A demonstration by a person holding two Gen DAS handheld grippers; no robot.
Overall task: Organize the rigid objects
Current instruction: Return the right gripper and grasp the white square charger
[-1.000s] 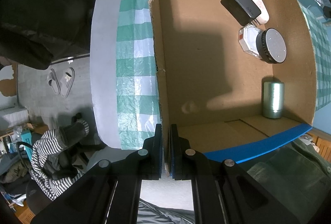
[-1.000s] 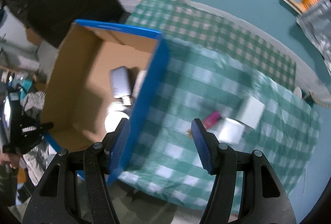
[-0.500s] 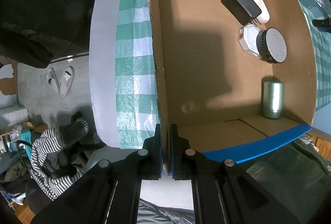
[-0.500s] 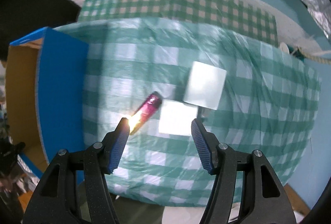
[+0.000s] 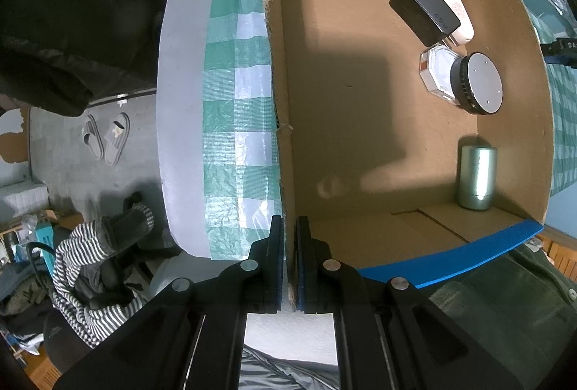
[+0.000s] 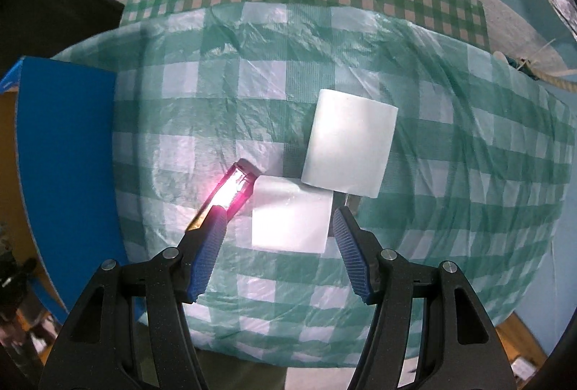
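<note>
Cardboard box (image 5: 378, 123), held at its 6 o'clock wall by my left gripper (image 5: 286, 264) clamped shut on the edge, already contains five items toward 2–4 o'clock. Larger white block (image 6: 348, 145) and smaller white block (image 6: 290, 213) remain on the checked cloth (image 6: 450, 173). My right gripper (image 6: 279, 224), half-open and empty, straddles the smaller; pink tube (image 6: 230, 191) lies at its 9 o'clock.
</note>
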